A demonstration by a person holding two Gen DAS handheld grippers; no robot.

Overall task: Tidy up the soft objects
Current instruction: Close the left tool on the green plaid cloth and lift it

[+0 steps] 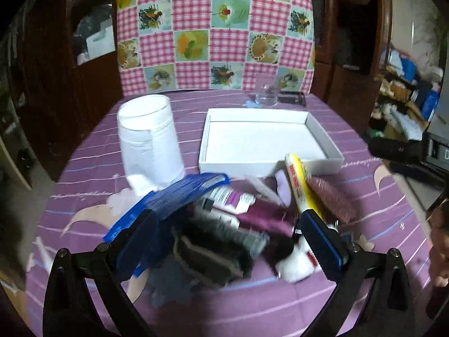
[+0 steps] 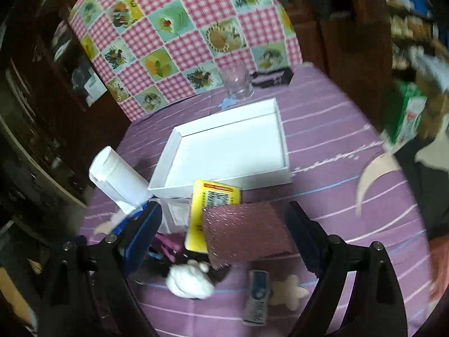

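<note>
No legible txt; yellow pack [image 2: 214,213] print blurred.

You had the tray [image 1: 322,132] at the middle of the table [image 1: 364,196], with the roll [image 1: 148,140] standing to its left. Behind the tray sat the glass [image 1: 266,95], and a box [image 1: 293,97] just right of the glass. Before the tray lay the heap: the packet [image 1: 174,196] on its left, the tube [image 1: 230,199] in its middle, the pad [image 1: 331,196] on its right.
</note>
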